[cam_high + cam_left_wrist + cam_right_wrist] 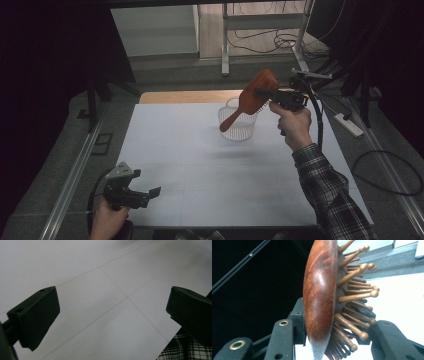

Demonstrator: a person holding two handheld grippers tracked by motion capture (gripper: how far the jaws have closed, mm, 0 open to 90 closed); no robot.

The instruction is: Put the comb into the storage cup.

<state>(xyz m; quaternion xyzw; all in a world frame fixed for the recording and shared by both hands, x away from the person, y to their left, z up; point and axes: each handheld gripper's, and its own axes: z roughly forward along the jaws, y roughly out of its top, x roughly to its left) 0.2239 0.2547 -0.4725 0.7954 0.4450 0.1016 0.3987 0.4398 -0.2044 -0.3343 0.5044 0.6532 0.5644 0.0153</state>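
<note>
The right tool [267, 94] is clenched on the head of a wooden brush [250, 99], one jaw on the smooth back and the other in the bristles, likely so the handle hangs free. The brush is held in the air, tilted, handle pointing down toward a white wire basket [238, 125] on the desk [200, 165]; the basket looks empty. The left tool [145, 195] rests released near the desk's front edge, holding nothing

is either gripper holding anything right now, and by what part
The right gripper holds a wooden hairbrush by its head, jaws clamped across the back and the bristle side, handle hanging toward the wire basket. The left gripper is open, holding nothing.
</note>
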